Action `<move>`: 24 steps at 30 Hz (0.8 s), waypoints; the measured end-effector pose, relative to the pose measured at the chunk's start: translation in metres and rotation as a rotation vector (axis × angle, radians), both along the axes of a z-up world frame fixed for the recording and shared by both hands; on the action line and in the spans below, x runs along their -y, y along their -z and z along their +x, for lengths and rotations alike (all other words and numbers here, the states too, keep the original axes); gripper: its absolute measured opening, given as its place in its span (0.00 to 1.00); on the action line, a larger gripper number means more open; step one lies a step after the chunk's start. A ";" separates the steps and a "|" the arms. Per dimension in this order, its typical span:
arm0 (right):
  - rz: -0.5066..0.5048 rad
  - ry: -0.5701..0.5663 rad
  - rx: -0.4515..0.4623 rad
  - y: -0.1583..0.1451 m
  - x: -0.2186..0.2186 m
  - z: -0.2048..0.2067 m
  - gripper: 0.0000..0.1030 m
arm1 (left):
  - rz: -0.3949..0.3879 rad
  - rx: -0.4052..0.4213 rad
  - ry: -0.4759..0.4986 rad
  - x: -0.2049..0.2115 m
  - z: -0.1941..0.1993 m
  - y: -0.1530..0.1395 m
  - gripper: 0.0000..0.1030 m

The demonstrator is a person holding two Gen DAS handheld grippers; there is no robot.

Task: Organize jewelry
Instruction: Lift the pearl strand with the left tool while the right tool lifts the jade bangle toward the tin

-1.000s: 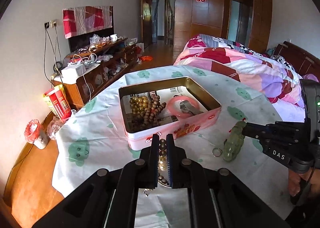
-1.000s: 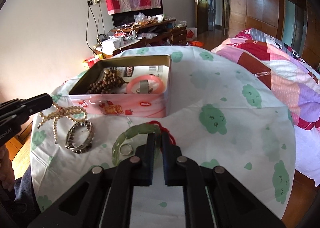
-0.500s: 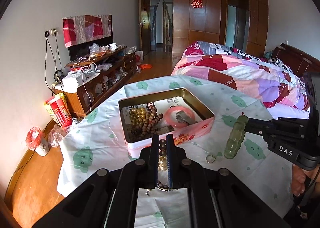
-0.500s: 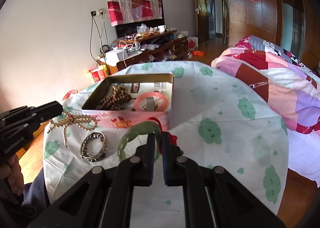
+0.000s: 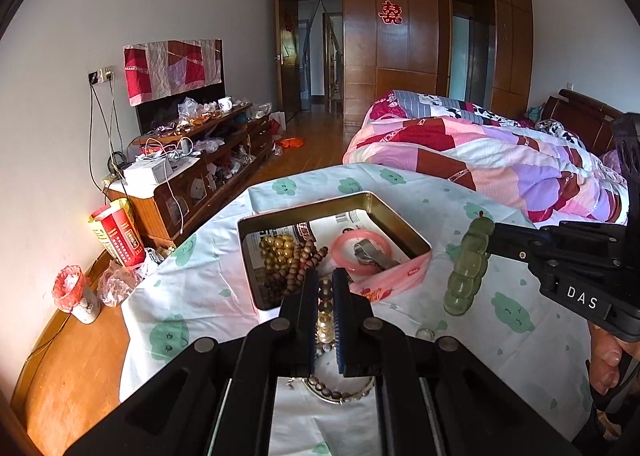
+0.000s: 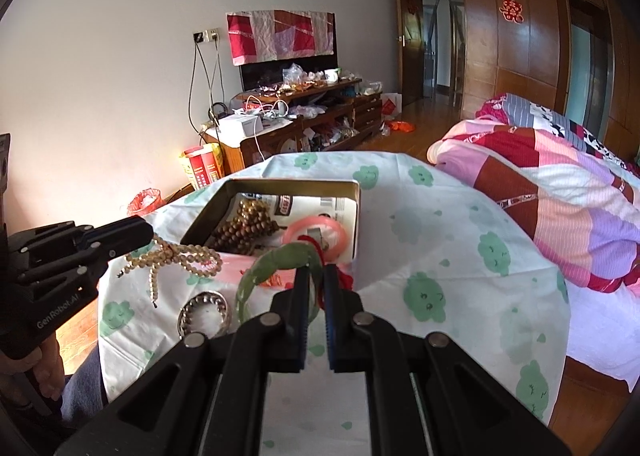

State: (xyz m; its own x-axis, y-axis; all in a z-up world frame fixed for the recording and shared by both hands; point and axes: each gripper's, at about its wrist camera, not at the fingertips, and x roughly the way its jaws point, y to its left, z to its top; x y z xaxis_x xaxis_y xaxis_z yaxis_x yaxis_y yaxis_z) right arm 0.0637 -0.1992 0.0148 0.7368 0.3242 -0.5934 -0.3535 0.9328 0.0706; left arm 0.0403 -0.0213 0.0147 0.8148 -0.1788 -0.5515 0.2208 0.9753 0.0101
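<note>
An open pink tin sits on the table and holds brown bead strands, a pink bangle and a metal piece. My left gripper is shut on a tan bead necklace, held above the cloth in front of the tin. My right gripper is shut on a green jade bracelet with a red cord, lifted beside the tin's near right side.
A silver beaded bracelet and a small ring lie on the cloud-print tablecloth. A bed with a patchwork quilt stands at the right. A cluttered TV cabinet and a red box stand at the left wall.
Both grippers have risen. The green bracelet has come up off the cloth with my right gripper. The bead necklace has lifted with my left gripper.
</note>
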 end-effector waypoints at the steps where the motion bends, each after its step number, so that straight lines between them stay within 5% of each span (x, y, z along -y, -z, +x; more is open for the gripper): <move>1: -0.001 -0.001 0.003 -0.001 -0.001 0.001 0.09 | -0.003 0.000 -0.001 -0.001 0.002 -0.001 0.05; 24: 0.003 -0.020 0.015 -0.012 -0.015 0.039 0.09 | -0.015 0.011 -0.017 -0.009 0.044 -0.011 0.05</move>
